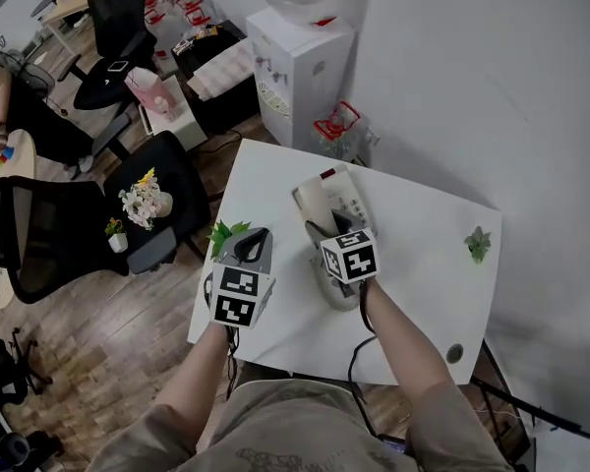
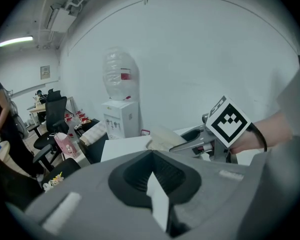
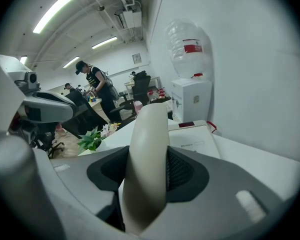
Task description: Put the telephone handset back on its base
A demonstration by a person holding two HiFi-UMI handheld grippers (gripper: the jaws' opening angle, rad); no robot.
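No legible text in any view.
- Water bottle (image 3: 187,66): a red label (image 3: 192,48) is seen; print too blurred to be read.
- Telephone base (image 3: 195,144): a dark red strip (image 3: 186,124) and a faint printed line are noted; neither can be read.
- Left marker cube (image 1: 238,296), right marker cube (image 1: 349,256): black-and-white square codes only, no letters or numbers.
- Framed wall sign (image 3: 137,58): too small to be read.

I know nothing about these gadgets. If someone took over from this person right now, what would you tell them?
Right tool: shut on the telephone handset, gripped around its middle.
Left tool: shut, holding nothing, over the left side of the white table.
Base: on the table, just ahead and to the right of the handset.
Done: the handset is gripped and near the base.
Left: lower it onto the base, then open the right tool.
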